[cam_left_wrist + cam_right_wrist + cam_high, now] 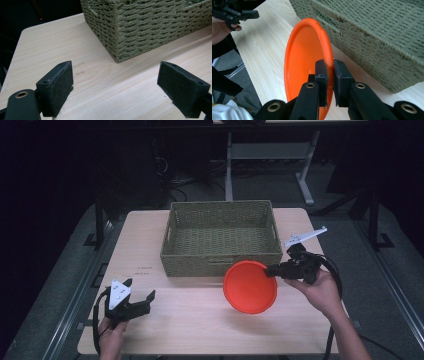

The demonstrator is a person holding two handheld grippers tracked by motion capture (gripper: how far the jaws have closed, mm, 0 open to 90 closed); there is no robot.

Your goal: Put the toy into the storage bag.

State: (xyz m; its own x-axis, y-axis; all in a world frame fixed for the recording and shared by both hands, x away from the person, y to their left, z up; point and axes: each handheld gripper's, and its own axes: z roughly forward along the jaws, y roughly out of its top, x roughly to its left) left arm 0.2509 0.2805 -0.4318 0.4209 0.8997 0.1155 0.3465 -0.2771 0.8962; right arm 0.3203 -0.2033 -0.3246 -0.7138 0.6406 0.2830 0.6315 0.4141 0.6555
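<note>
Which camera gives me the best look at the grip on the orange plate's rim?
The right gripper view: the right gripper pinches the orange plate at its rim, close up. The high view shows the plate whole but the pinch small.

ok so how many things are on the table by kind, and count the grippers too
woven basket: 1
orange plate: 1
grippers: 2, the left gripper open over the table, the right gripper shut on the plate's rim
total: 4

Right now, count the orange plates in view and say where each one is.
1. The orange plate is gripped at its rim by the right gripper, tilted, just in front of the wicker basket. None seen inside the basket.
</note>
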